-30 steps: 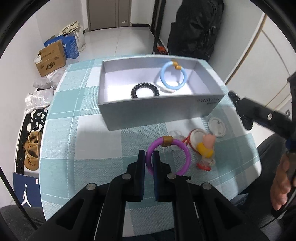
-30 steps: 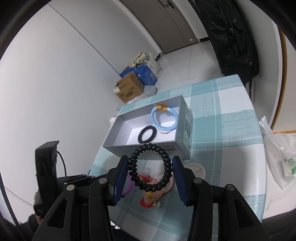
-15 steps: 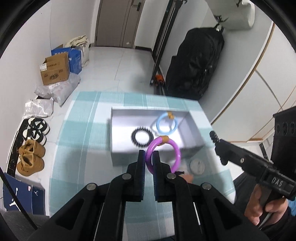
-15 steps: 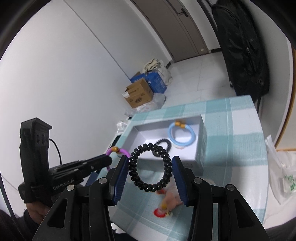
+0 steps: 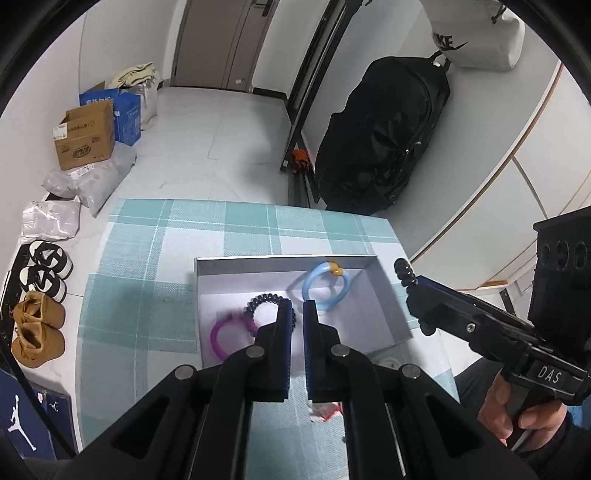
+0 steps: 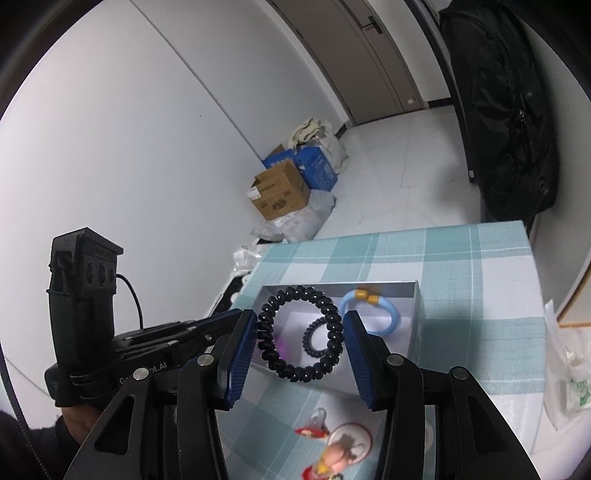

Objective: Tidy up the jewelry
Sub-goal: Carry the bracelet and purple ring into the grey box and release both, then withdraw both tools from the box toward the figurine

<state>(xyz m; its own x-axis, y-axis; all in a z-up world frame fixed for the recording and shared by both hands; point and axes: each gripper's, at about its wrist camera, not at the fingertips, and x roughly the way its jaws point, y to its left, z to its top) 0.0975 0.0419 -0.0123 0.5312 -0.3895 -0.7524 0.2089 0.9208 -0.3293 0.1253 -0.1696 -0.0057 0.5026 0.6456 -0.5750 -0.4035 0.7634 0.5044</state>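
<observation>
Between the right gripper's (image 6: 301,334) jaws: black coiled-plastic bracelet (image 6: 300,335) clamped at opposite sides, above the grey open box (image 6: 416,328) | light, springy; hold gently across coils | left gripper (image 5: 297,314) empty, jaws together.

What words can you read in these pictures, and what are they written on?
"NIKE": white bag hanging above the black backpack.
"DAS": right tool, on its handle.
"G...ot.AI", partly hidden: left tool, on its body.
Cardboard box: print too blurred.
Blue box: white characters, unreadable.
</observation>
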